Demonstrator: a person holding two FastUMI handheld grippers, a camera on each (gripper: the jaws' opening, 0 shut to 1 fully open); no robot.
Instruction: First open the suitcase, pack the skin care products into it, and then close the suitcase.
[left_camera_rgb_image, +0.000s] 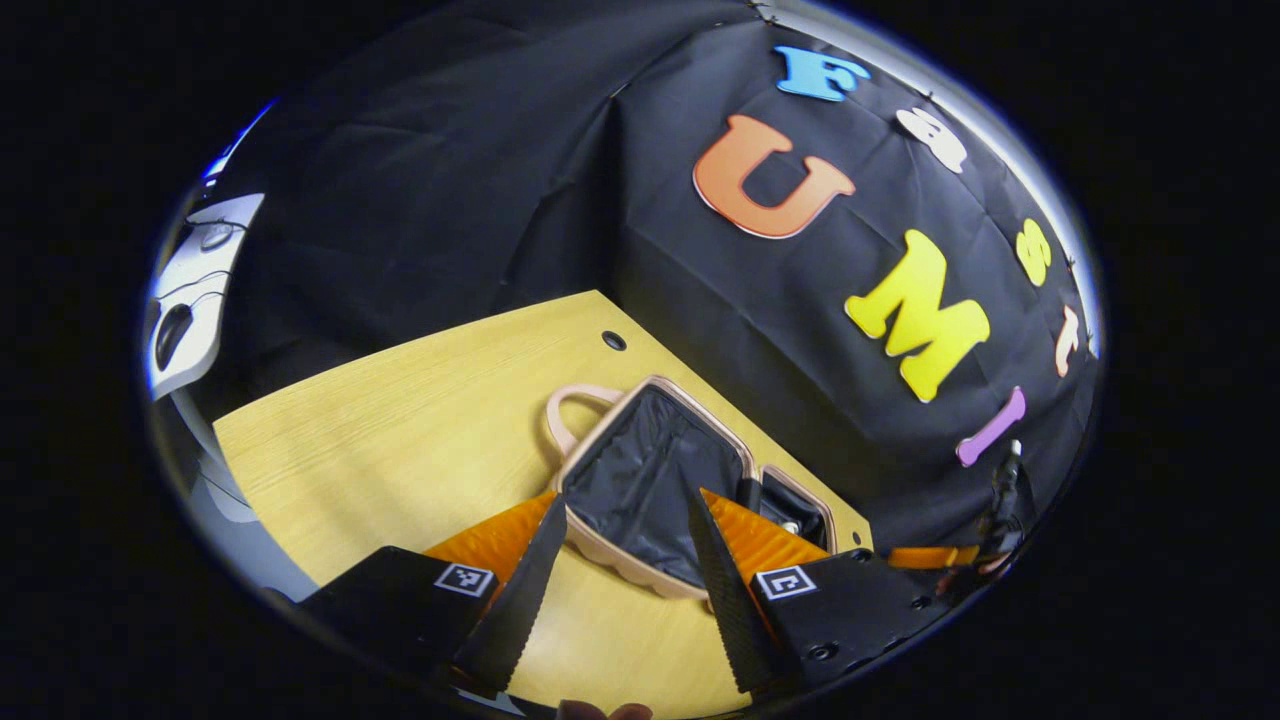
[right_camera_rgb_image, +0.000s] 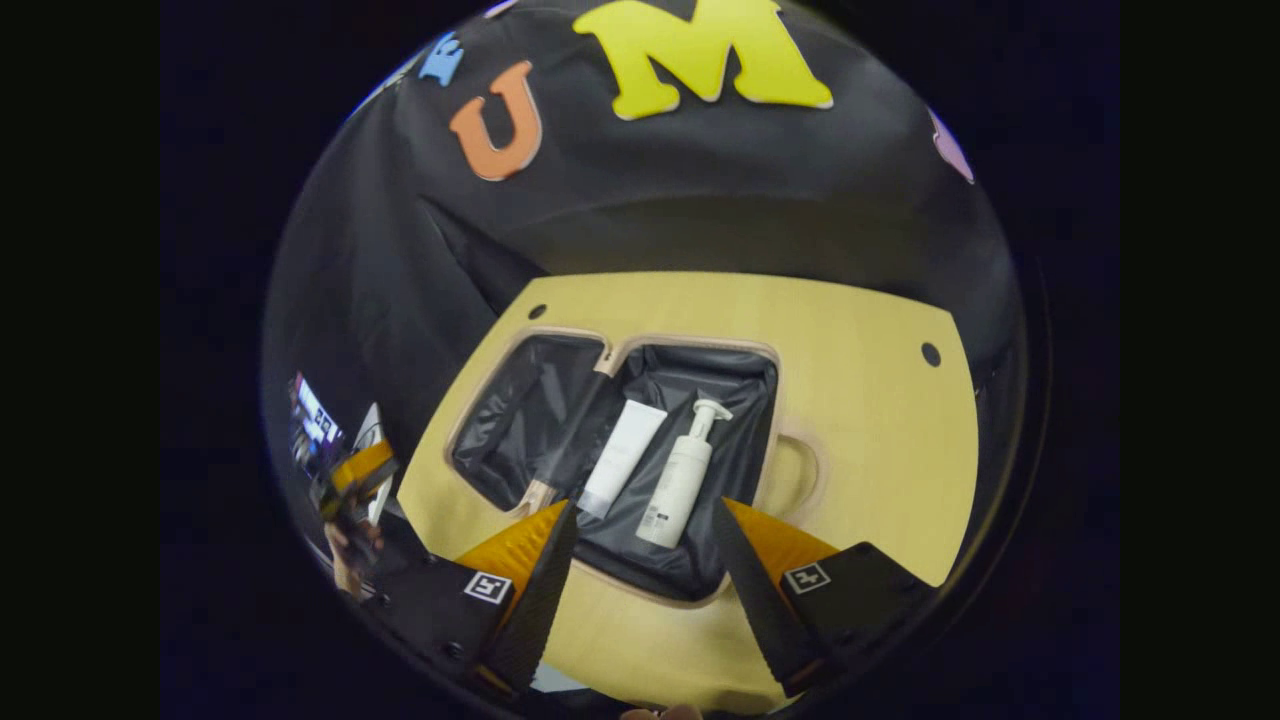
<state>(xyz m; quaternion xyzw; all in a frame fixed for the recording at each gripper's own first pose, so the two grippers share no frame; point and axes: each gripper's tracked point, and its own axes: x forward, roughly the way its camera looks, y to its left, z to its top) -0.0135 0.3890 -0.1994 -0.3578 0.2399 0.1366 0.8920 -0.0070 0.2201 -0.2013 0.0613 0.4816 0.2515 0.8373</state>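
The suitcase (right_camera_rgb_image: 610, 345) lies open on the yellow table (right_camera_rgb_image: 880, 420), with a beige rim and black lining. Its right half holds a white tube (right_camera_rgb_image: 622, 455) and a white pump bottle (right_camera_rgb_image: 685, 480) lying side by side. The left half (right_camera_rgb_image: 515, 420) shows bare lining. My right gripper (right_camera_rgb_image: 643, 505) hovers open over the near edge of the right half. In the left gripper view the suitcase (left_camera_rgb_image: 650, 480) lies ahead with its handle (left_camera_rgb_image: 572, 408) to the left. My left gripper (left_camera_rgb_image: 625, 500) is open above its near rim. The right gripper (left_camera_rgb_image: 1005, 510) shows far right.
The table has round cable holes (right_camera_rgb_image: 931, 353) (left_camera_rgb_image: 614, 340) near its back edge, and black cloth walls close it in behind. A white desk with a mouse (left_camera_rgb_image: 175, 330) stands beyond the table's left side. The left gripper, held in a hand (right_camera_rgb_image: 350, 490), appears at the left.
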